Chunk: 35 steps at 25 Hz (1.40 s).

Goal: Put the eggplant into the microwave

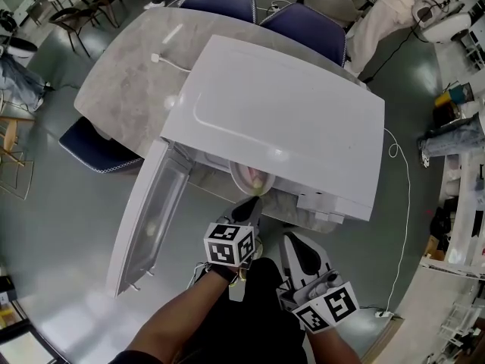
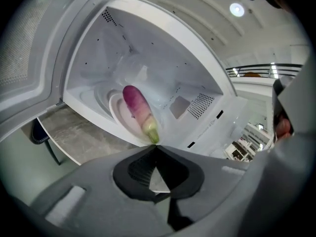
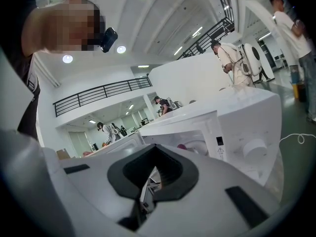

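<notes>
The microwave (image 1: 288, 120) stands on a grey marbled surface (image 1: 129, 82), with its door (image 1: 148, 218) swung wide open to the left. The eggplant (image 2: 138, 110) is already inside. It lies on the round plate (image 2: 116, 113) on the oven floor, with its purple end toward the far wall and its pale green stem end toward the near opening.

The left gripper (image 2: 157, 147) is at the mouth of the oven, pointing in and slightly down. Its jaws are pressed together with nothing between them. The stem end of the eggplant sits right at the closed tips, and the views do not show whether they touch.

The right gripper (image 3: 155, 147) is held nearer, to the right of the left one and outside the microwave, in front of the control panel (image 3: 247, 147). Its jaws are also together and hold nothing.

Two blue chairs (image 1: 311, 29) stand at the far side of the surface, and a white cable (image 1: 398, 173) trails across the floor on the right.
</notes>
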Available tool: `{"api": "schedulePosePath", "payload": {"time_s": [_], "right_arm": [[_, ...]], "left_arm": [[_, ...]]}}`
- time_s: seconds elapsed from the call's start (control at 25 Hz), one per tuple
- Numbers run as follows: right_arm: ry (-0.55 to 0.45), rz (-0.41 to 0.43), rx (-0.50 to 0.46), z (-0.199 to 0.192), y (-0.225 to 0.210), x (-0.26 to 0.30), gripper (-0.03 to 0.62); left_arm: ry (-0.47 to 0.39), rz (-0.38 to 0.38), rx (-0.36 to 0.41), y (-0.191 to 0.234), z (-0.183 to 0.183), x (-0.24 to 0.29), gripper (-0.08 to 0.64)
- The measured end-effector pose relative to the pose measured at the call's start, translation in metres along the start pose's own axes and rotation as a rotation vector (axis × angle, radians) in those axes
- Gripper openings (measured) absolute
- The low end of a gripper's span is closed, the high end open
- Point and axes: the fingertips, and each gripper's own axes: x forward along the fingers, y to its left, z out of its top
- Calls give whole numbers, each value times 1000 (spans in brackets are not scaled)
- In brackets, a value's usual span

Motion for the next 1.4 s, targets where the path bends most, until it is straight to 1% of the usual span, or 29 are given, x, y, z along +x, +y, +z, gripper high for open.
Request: {"api": "schedulePosePath", "payload": {"time_s": [0.48, 0.76, 1.2, 1.4], "right_arm": [[11, 9, 2, 1, -5, 2, 2], [6, 11, 3, 5, -10, 6, 2], [11, 10, 0, 10, -13, 10, 2], [26, 4, -8, 14, -11, 11, 2]], "left_arm": [[-10, 42, 41, 24, 24, 22, 8], [-16, 54, 38, 30, 33, 31, 8], [-20, 42, 13, 27, 38, 37, 8], [-21, 10, 45, 11, 42, 19, 8]]}}
